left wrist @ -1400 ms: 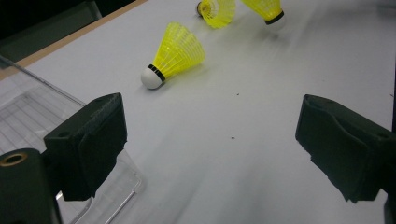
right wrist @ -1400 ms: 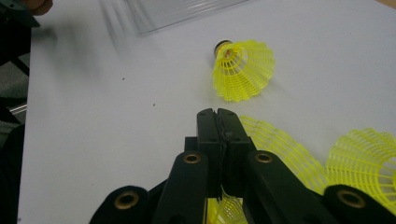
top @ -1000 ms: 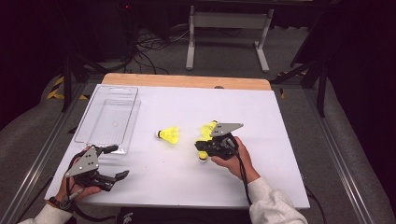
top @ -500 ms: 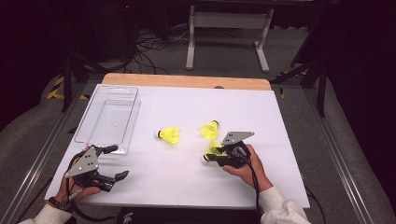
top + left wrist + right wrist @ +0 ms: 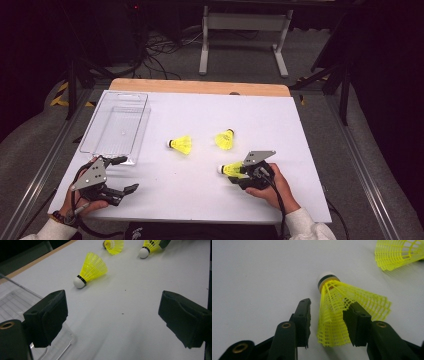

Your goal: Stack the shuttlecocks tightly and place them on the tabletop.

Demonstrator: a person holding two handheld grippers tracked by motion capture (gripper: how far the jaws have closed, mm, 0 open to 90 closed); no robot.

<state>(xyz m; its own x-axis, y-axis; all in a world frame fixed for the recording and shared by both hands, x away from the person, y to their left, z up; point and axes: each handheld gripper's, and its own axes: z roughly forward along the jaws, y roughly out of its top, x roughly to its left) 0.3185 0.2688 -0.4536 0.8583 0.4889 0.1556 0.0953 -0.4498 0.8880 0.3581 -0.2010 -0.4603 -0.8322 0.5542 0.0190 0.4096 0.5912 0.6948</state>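
The right gripper (image 5: 325,325) had just been opening, its jaws half apart around a shuttlecock (image 5: 231,169) lying near-right on the table (image 5: 310,150); one pad seemed to touch the skirt (image 5: 337,315), without pressing. Featherlight and springy, the mesh would crush easily; the firm cork (image 5: 326,277) looked the safer hold. The left gripper (image 5: 120,175) rested wide open, empty.

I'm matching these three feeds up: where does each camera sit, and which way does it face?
High view: above the table's near edge, facing forward and down; both hands show.
Left gripper view: on the left gripper, facing across the table; its open jaws show.
Right gripper view: on the right gripper, facing the nearest shuttlecock between its jaws.
All share that shuttlecock.
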